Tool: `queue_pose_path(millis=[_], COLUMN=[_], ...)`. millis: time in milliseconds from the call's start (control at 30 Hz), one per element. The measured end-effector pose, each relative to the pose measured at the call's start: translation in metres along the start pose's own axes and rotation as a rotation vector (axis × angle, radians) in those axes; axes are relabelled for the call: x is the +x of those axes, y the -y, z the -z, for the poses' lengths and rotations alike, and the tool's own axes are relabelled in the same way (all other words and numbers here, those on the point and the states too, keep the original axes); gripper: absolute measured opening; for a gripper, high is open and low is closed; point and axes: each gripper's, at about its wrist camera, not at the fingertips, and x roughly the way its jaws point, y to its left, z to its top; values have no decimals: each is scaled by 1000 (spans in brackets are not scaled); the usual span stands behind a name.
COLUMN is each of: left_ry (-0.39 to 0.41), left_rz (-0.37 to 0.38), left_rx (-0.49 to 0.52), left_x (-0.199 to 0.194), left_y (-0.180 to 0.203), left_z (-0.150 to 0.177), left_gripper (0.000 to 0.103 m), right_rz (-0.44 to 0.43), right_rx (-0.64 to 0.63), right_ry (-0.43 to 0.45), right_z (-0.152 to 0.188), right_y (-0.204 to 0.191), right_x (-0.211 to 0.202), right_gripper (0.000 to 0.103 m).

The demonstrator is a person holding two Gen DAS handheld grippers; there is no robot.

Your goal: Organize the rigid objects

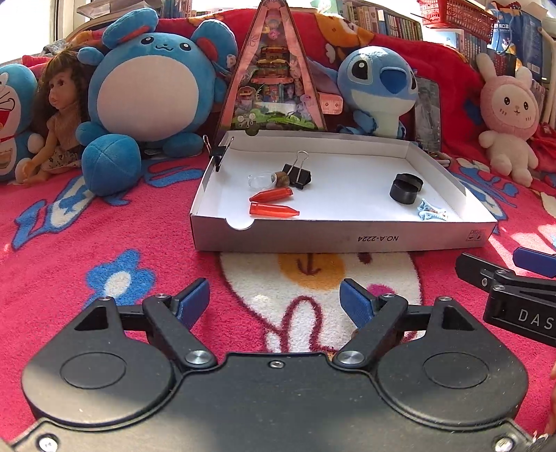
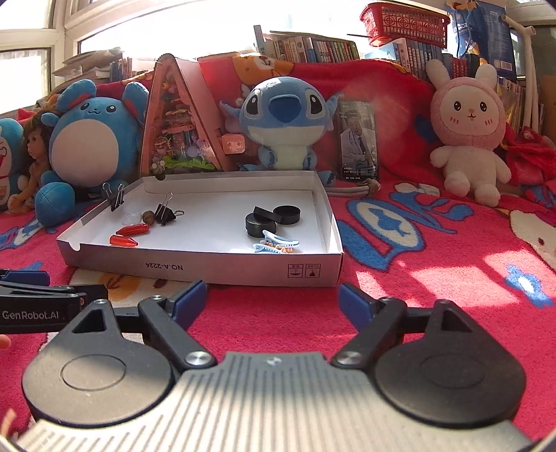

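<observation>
A shallow white cardboard box lid (image 1: 347,238) (image 2: 208,269) lies on the red blanket ahead of both grippers. Inside it at the left lie two red bullet-shaped pieces (image 1: 272,210) (image 2: 123,240), a clear piece with a brown nut (image 1: 283,179), and a black binder clip (image 1: 297,174) (image 2: 165,214). At the right sit black round caps (image 1: 405,187) (image 2: 271,219) and pale blue hair clips (image 1: 431,212) (image 2: 276,243). Another binder clip (image 1: 217,153) (image 2: 116,200) grips the lid's left wall. My left gripper (image 1: 274,306) and right gripper (image 2: 272,304) hover open before the lid's front wall, nothing between their fingers.
Plush toys line the back: a blue round one (image 1: 149,94), a blue alien (image 2: 283,121), a pink rabbit (image 2: 465,132), plus a doll (image 1: 59,114) and a triangular pink toy box (image 1: 271,73). A photo card (image 2: 358,139) leans behind the lid. Bookshelves and a red basket (image 2: 405,21) stand beyond.
</observation>
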Motion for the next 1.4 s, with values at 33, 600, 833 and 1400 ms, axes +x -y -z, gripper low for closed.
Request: queue_pose_path(millis=[33, 600, 833, 1400], left_ry=[-9, 23, 10, 10], left_rz=[-1, -22, -18, -20], left_rx=[-6, 16, 15, 18], left_x=[2, 11, 14, 14], left_y=[-1, -1, -2, -1], left_z=[2, 12, 11, 11], left_gripper=[81, 95, 103, 103], right_rz=[3, 23, 32, 28], right_rx=[2, -33, -52, -46], right_ry=[-8, -136, -149, -152], right_z=[1, 10, 10, 10], right_y=[0, -8, -11, -11], right_x=[2, 23, 25, 26], right_gripper=[91, 103, 103, 103])
